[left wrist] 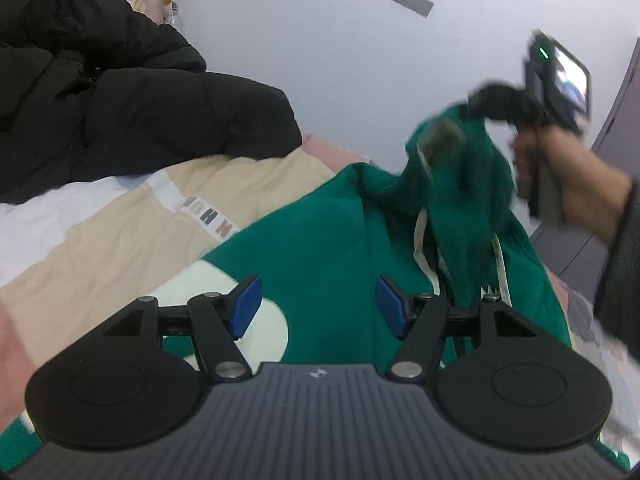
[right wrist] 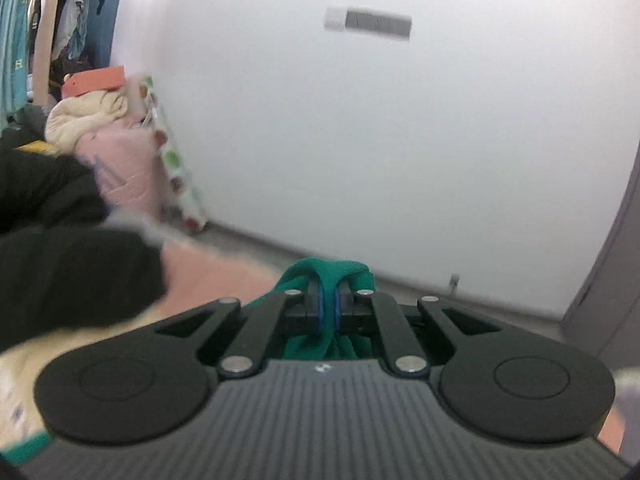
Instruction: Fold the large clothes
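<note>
A green hoodie (left wrist: 320, 248) with a pale print and cream drawstrings lies on the bed. My left gripper (left wrist: 318, 304) hovers just above its body, jaws open, blue pads (left wrist: 246, 304) apart with only cloth beneath them. My right gripper (left wrist: 476, 98), held in a hand at the right of the left wrist view, lifts a bunched part of the hoodie off the bed. In the right wrist view my right gripper (right wrist: 330, 308) is shut on a fold of the green hoodie (right wrist: 326, 272), which is pinched between the blue pads.
A black puffer coat (left wrist: 120, 96) is heaped on the bed at the left. The bedspread (left wrist: 120, 220) is cream, white and pink. A white wall (left wrist: 320, 40) stands behind. Folded laundry (right wrist: 104, 120) and hanging clothes (right wrist: 60, 20) are at the far left.
</note>
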`<state>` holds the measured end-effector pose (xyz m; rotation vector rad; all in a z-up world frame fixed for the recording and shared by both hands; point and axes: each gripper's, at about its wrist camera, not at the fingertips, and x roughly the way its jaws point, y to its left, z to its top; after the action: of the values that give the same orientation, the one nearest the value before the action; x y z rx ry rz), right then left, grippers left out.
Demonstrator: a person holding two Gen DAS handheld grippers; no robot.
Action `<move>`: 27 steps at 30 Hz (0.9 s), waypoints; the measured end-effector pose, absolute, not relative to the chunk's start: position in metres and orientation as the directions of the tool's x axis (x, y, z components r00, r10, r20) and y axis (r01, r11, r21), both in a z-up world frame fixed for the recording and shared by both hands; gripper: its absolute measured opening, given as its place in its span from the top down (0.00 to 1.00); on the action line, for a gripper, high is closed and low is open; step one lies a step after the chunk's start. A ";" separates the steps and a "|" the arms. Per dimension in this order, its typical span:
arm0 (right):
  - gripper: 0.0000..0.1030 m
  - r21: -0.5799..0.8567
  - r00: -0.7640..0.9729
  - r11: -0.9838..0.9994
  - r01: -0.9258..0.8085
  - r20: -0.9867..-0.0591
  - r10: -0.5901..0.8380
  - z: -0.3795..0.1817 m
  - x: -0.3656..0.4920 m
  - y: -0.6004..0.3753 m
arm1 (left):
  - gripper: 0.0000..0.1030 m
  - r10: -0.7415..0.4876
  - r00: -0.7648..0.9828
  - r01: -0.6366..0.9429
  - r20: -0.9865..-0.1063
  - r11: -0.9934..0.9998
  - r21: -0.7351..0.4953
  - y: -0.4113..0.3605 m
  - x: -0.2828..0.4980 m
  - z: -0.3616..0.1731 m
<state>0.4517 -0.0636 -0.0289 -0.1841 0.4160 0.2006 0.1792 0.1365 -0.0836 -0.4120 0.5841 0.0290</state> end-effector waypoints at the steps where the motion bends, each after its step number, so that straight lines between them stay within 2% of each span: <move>1: 0.93 -0.154 0.908 0.963 -0.219 -0.395 0.144 -0.020 0.467 -0.057 | 0.34 -0.092 0.844 -0.135 -0.529 0.917 -0.375 0.139 0.183 -0.086; 4: 0.92 -0.183 0.938 0.968 -0.172 -0.329 0.105 -0.002 0.510 -0.041 | 0.34 -0.104 0.864 -0.102 -0.493 0.922 -0.373 0.144 0.195 -0.093; 7: 0.92 -0.194 0.949 0.976 -0.099 -0.315 0.034 -0.011 0.549 -0.030 | 0.34 -0.087 0.870 -0.105 -0.486 0.929 -0.355 0.148 0.211 -0.103; 10: 0.90 -0.130 0.941 0.989 -0.069 -0.339 0.021 -0.040 0.576 -0.034 | 0.34 -0.118 0.868 -0.101 -0.482 0.909 -0.405 0.155 0.223 -0.117; 17: 0.87 0.014 0.891 0.998 -0.054 -0.450 0.055 -0.122 0.602 -0.061 | 0.34 -0.102 0.837 -0.142 -0.537 0.908 -0.394 0.156 0.243 -0.144; 18: 0.84 0.054 0.882 0.998 -0.033 -0.467 0.055 -0.125 0.605 -0.067 | 0.34 -0.102 0.837 -0.144 -0.538 0.907 -0.395 0.156 0.244 -0.146; 20: 0.45 0.116 0.873 0.993 -0.031 -0.481 0.083 -0.127 0.600 -0.079 | 0.34 -0.097 0.838 -0.141 -0.538 0.912 -0.385 0.154 0.244 -0.145; 22: 0.28 0.134 0.888 0.991 -0.022 -0.453 0.081 -0.122 0.588 -0.089 | 0.34 -0.096 0.839 -0.134 -0.536 0.917 -0.375 0.151 0.242 -0.145; 27: 0.29 0.157 0.874 0.987 -0.019 -0.478 0.093 -0.103 0.547 -0.126 | 0.34 -0.115 0.834 -0.114 -0.540 0.921 -0.372 0.149 0.236 -0.138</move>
<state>0.5469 -0.1259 -0.1026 0.1499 0.5051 0.0583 0.2362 0.1487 -0.1380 -0.4058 0.5887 -0.0005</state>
